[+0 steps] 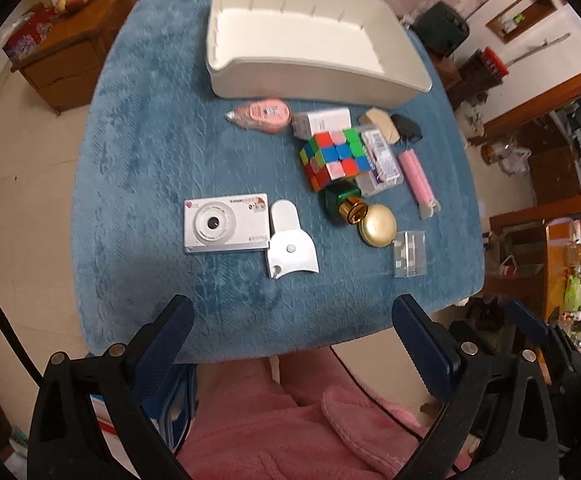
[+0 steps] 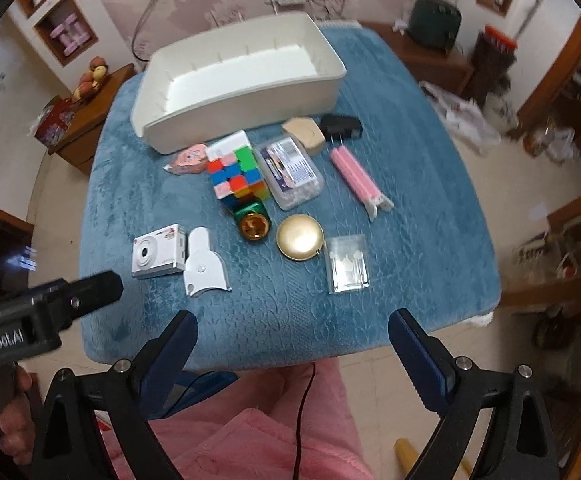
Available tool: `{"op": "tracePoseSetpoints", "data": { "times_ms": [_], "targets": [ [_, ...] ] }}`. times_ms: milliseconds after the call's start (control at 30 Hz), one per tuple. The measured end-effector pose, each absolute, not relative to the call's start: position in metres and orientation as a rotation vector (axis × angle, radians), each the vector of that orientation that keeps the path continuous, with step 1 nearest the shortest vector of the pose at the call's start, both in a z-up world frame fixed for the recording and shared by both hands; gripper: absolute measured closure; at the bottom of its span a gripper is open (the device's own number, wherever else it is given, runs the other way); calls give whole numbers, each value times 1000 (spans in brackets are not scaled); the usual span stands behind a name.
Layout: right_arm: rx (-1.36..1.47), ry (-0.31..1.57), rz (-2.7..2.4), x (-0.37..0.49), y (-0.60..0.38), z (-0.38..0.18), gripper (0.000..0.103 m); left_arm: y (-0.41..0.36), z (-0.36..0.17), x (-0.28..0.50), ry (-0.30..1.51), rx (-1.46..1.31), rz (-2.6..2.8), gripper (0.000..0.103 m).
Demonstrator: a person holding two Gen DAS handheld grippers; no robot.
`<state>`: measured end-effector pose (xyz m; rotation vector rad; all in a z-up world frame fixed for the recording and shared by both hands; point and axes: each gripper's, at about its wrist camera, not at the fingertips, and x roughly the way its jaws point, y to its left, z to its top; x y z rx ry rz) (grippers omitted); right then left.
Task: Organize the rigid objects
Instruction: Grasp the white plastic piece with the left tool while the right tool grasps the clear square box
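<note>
An empty white bin [image 1: 310,40] [image 2: 242,76] stands at the far side of the blue-covered table [image 1: 150,160]. In front of it lie a colour cube [image 1: 334,158] [image 2: 236,176], a white camera [image 1: 226,224] [image 2: 157,256], a white clip [image 1: 290,244] [image 2: 204,268], a gold round case [image 1: 377,225] [image 2: 300,238], a green-and-gold bottle [image 1: 344,200] [image 2: 252,222], a clear box [image 1: 410,254] [image 2: 346,264], a pink stick [image 1: 416,178] [image 2: 356,174] and a pink tape dispenser [image 1: 262,114]. My left gripper [image 1: 292,308] and right gripper [image 2: 292,322] are open and empty above the near table edge.
A clear lidded case [image 2: 292,170], a beige block [image 2: 304,132], a black plug [image 2: 340,125] and a white carton [image 1: 324,120] lie by the bin. A wooden cabinet [image 1: 70,64] with fruit stands far left. My pink-clad lap [image 2: 250,432] is below the table.
</note>
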<state>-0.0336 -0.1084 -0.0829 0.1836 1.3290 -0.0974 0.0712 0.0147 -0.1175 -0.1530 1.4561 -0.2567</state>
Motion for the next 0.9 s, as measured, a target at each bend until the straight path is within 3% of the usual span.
{"op": "tracePoseSetpoints", "data": {
  "times_ms": [367,433,900],
  "targets": [
    [291,1541,-59,11,-156,-142,7,-18,-180,111,1707,-203,-123,4],
    [315,1593,-43,19,-163,-156,12,-21,-190,116,1740,-221,-92,4],
    [313,1864,47,46,-171,-230,22,-13,-261,123,1894,-305,144,11]
  ]
}}
